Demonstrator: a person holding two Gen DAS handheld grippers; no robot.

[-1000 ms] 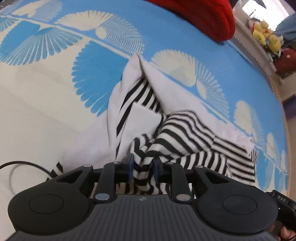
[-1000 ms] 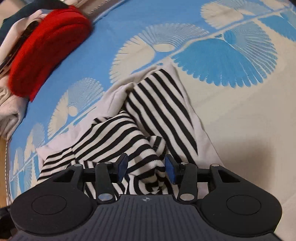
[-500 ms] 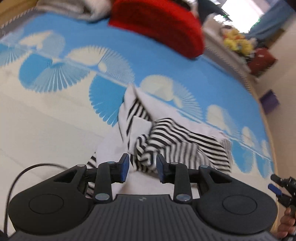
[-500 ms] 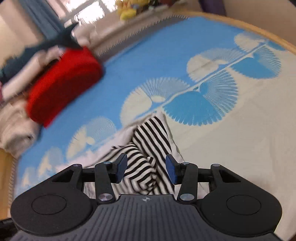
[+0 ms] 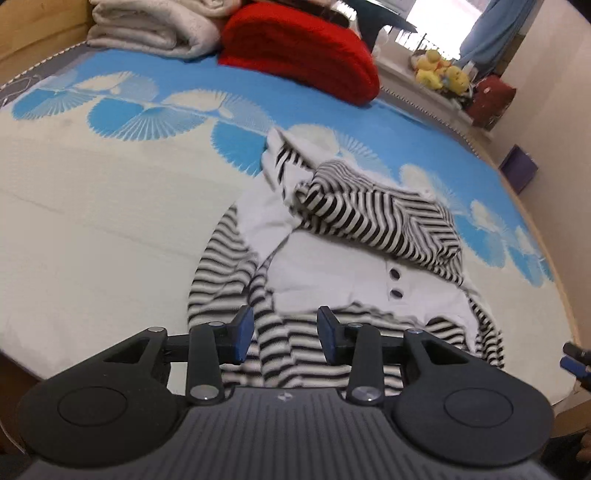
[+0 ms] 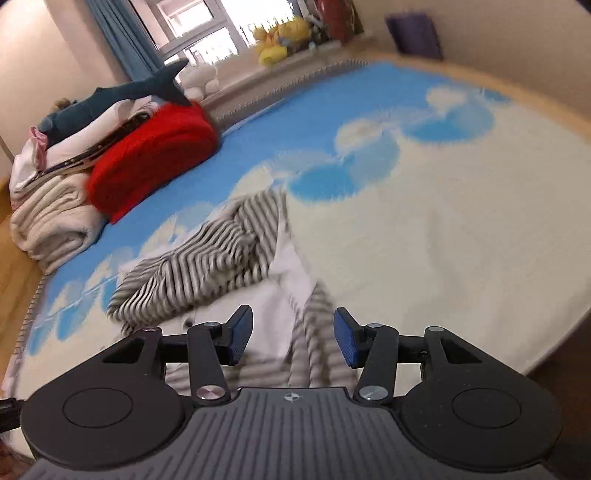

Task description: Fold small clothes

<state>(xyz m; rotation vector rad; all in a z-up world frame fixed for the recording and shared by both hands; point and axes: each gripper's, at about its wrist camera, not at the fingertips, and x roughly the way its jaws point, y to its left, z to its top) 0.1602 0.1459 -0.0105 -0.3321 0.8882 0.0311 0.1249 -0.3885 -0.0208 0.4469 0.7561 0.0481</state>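
1. The garment (image 5: 354,236), black-and-white striped with a white panel and two dark buttons (image 5: 395,282), lies crumpled on the bed (image 5: 92,206), partly on the cream area and partly on the blue fan-print band.
2. A striped part is bunched over the white panel, just above the buttons.
3. The left gripper (image 5: 285,334) hangs above the garment's near striped edge; its jaws are opening, with nothing pinched between the blue pads.
4. The right gripper (image 6: 293,338) stands about half wide over the same edge, apparently clear of the cloth, though that view is blurred.
5. A red blanket (image 5: 299,51) and a beige one (image 5: 147,26) sit at the far end, well apart from the garment.
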